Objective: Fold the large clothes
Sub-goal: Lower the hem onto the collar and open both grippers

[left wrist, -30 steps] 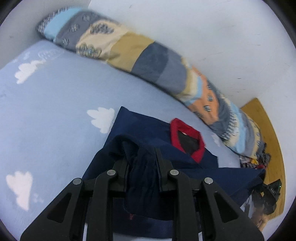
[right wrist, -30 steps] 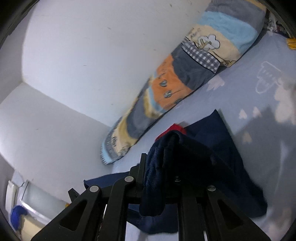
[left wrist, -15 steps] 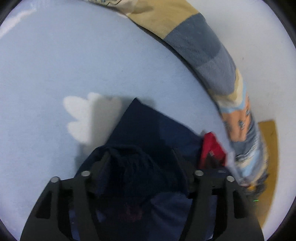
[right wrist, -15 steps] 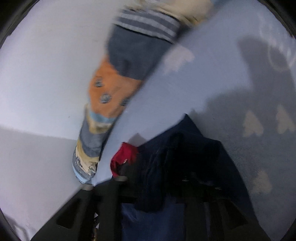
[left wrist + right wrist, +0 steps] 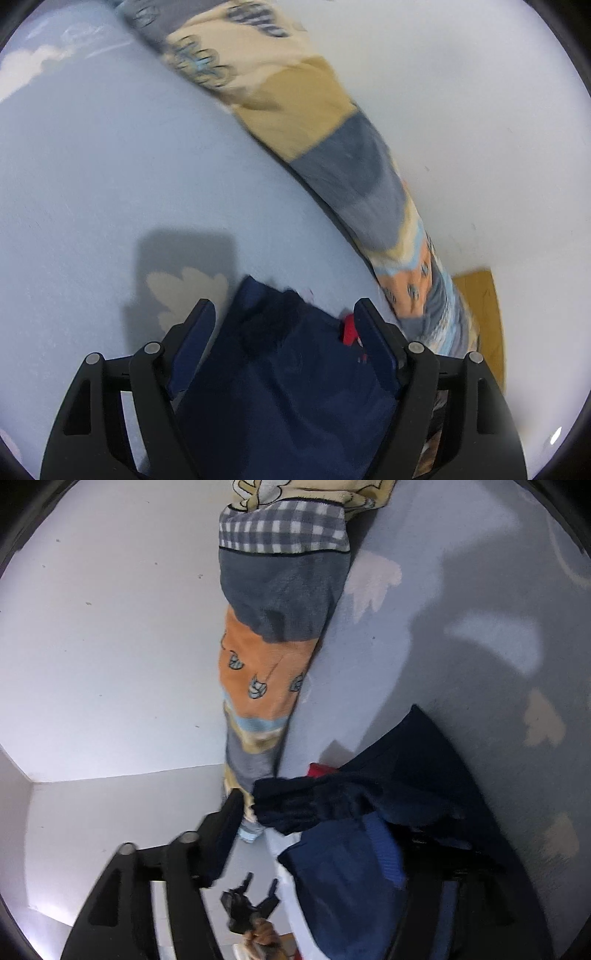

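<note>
Both of your grippers sit low over the navy garment [image 5: 280, 376], which lies on the pale blue bed sheet [image 5: 110, 192] printed with white clouds. Your left gripper [image 5: 284, 314] has its fingers [image 5: 195, 332] spread wide, and the cloth lies between them without being pinched; a bit of the red collar [image 5: 348, 329] shows just beside the right-hand finger. Your right gripper [image 5: 325, 812] also looks spread, with one finger clear on the left, but the other is buried in dark fabric and blurred, so you cannot tell whether it has hold of the bunched fold [image 5: 314, 801] draped across it. A patchwork blanket roll [image 5: 332, 155] runs along the far edge of the bed against the white wall [image 5: 461, 110], near the garment's collar end.
</note>
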Demonstrator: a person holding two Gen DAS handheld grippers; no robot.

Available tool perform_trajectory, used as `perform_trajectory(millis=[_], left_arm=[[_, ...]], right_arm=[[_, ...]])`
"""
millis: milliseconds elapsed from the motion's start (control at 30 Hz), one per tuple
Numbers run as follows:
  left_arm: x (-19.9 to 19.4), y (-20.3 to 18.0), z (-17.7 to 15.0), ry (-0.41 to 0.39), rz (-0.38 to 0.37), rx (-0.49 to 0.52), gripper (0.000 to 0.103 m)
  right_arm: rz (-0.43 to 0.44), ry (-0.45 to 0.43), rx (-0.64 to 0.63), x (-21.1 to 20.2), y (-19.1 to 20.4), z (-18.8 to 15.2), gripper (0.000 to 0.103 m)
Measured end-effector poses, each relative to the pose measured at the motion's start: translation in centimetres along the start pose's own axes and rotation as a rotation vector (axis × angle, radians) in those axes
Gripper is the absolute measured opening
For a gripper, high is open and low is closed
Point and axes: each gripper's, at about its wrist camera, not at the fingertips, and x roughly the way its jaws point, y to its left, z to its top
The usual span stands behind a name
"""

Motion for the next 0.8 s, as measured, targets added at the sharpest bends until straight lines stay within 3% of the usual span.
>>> perform_trajectory(millis=[100,167,267,300,333,367,433,533,633,667,700,800], left_arm=[[0.4,-2.0,-2.4,0.022,0.023,0.153,0.077],[1.5,-3.6,-4.0,0.055,0.038,0.248,0.077],[3.9,-6.2,-6.5,0.101,0.099,0.426,0.077],[4.7,-6.9,-7.0,0.104,0.129,0.485,0.077],[5.6,-7.4,-7.4,0.099,0.172,0.539,0.077],[6.8,-7.7,-7.5,0.088,0.213,0.573,0.077],[8.8,-7.1,-6.8,0.068,0.290,0.576,0.077],[11.3,-4.1,-4.8,0.113,0.366,0.463,0.077],[11.0,-3.7,-4.8,0.107,0.342,0.455,0.077],[10.5,-4.0,-5.1,0.104,0.334,0.463,0.077],[9.7,-4.3,-5.5,0.098,0.320,0.471,0.077],[6.4,-5.1,-7.4,0.078,0.251,0.494,0.077]], right_arm=[[0.056,-0.001,0.037,0.1,0.0,-0.7,0.081],[0.054,-0.018,-0.057,0.1,1.5,-1.0,0.081],[-0.150,-0.064,-0.340,0.6,4.2,-1.7,0.079],[-0.226,-0.031,-0.454,1.6,4.8,-2.3,0.072],[-0.291,-0.019,-0.518,2.5,5.0,-2.7,0.056],[-0.358,-0.022,-0.572,3.4,4.9,-3.0,0.049],[-0.414,-0.001,-0.597,5.2,3.6,-2.6,0.022],[-0.573,-0.022,-0.589,6.3,1.0,-1.0,0.000],[-0.539,-0.053,-0.522,5.5,0.0,-0.7,0.000],[-0.553,-0.063,-0.553,5.2,0.7,-1.3,0.002],[-0.557,-0.064,-0.583,5.0,1.3,-2.1,0.010],[-0.505,-0.028,-0.696,3.4,4.0,-6.2,0.010]])
